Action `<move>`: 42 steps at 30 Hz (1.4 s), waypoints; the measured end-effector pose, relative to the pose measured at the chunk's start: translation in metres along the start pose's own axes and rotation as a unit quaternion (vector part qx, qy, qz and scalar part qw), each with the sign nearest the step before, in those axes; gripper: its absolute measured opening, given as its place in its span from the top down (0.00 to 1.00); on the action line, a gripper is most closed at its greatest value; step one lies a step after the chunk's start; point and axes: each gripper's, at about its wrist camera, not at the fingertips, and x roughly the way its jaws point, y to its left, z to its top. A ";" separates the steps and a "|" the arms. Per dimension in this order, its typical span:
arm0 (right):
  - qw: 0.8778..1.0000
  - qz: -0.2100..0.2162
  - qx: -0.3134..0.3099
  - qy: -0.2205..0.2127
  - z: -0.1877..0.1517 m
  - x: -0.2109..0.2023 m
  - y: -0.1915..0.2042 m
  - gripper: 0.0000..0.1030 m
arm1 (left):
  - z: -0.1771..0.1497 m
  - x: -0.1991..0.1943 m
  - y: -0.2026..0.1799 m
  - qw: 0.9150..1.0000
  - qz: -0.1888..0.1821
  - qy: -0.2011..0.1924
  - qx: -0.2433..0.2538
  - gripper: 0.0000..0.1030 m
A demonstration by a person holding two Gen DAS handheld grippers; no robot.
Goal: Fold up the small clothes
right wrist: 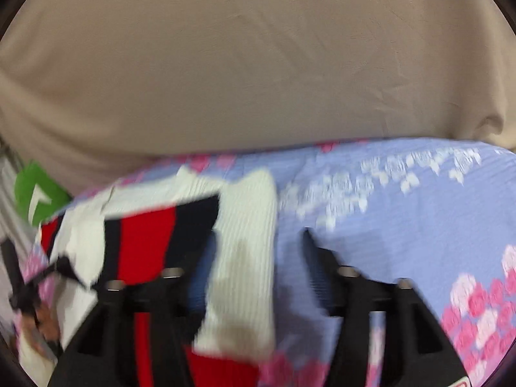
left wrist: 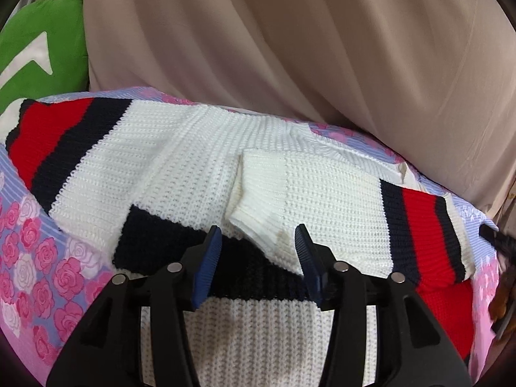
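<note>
A small white knit sweater (left wrist: pixel 180 167) with red and navy stripes lies on the floral bedsheet (left wrist: pixel 38 258). Its right sleeve (left wrist: pixel 322 193) is folded in across the body, cuff near the middle. The left sleeve (left wrist: pixel 58 138) stretches out to the left. My left gripper (left wrist: pixel 258 242) is open and empty, hovering just above the navy band and the folded cuff. In the blurred right wrist view, my right gripper (right wrist: pixel 258 242) is open over the sweater's right edge (right wrist: pixel 242 225), with white knit lying between the fingers; nothing is clamped.
A beige cloth-covered backrest (left wrist: pixel 322 48) rises behind the bed. A green cushion (left wrist: pixel 42 38) sits at the far left. The other gripper's dark tip (left wrist: pixel 496 242) shows at the right edge. Bare floral sheet (right wrist: pixel 403 209) extends to the right of the sweater.
</note>
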 end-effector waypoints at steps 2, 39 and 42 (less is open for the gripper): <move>0.999 0.013 -0.008 0.031 -0.016 0.000 0.001 0.37 | -0.001 0.005 -0.007 1.000 0.007 0.008 0.007 0.56; 0.995 0.020 0.080 0.060 0.082 0.083 0.006 0.99 | 0.006 0.033 -0.037 0.996 0.048 0.025 0.067 0.63; 0.998 0.044 0.049 0.009 0.068 0.014 0.001 0.88 | 0.005 0.028 -0.032 0.997 0.041 0.023 0.063 0.63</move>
